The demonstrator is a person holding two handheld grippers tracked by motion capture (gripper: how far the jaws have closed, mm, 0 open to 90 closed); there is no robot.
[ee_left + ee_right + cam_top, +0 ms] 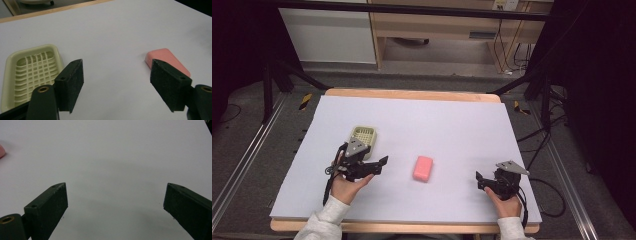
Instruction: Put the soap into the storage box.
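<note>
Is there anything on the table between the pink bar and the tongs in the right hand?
Nothing. In the high view, the stretch of white table between the pink bar and the right tongs is bare.

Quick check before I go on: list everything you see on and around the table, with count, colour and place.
Soap bar: one, pink, middle of the table, lying flat.
Soap dish: one, pale yellow, slatted, empty, left of the soap, beyond the left gripper.
Table: one, white top with wooden edge.
Cabinet: one, wooden, on the floor behind the table.
Left gripper: one, black, open, between dish and soap.
Right gripper: one, black, open, at the table's near right.
</note>
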